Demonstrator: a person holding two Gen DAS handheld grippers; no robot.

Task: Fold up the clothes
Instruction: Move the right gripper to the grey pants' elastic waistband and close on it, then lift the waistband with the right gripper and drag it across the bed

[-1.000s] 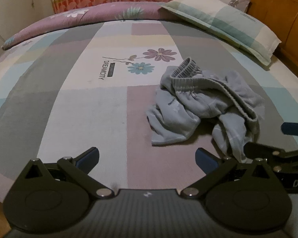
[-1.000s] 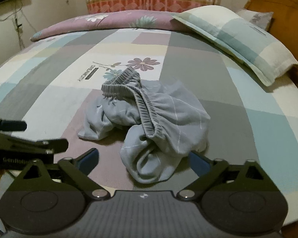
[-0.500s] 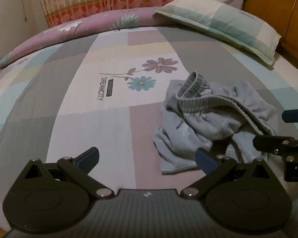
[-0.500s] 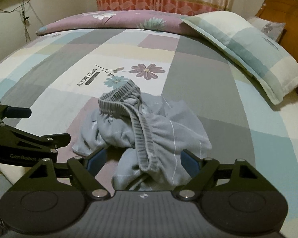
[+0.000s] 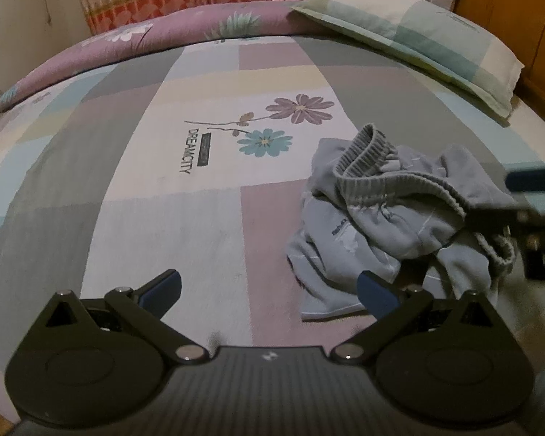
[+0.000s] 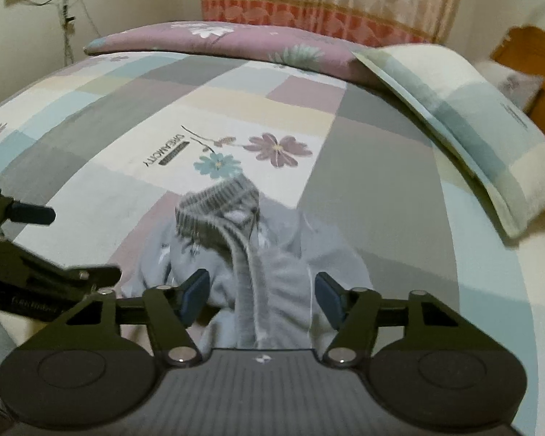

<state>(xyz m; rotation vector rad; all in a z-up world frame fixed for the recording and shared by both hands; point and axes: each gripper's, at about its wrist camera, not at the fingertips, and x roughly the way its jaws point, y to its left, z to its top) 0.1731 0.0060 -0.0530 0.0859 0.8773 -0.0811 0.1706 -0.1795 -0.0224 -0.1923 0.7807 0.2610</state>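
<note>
Grey shorts (image 5: 388, 218) lie crumpled on the patchwork bedspread (image 5: 170, 225), toward its near edge, ribbed waistband (image 6: 218, 200) uppermost. Right gripper (image 6: 261, 296) sits over the heap, jaws spread with cloth between them, gripping nothing. Left gripper (image 5: 269, 289) hangs wide open just beside the shorts.

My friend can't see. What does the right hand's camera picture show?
The open right gripper hangs over crumpled grey pants, their ribbed waistband between its fingers. They lie on a patchwork bedsheet; the left gripper pokes in.
</note>
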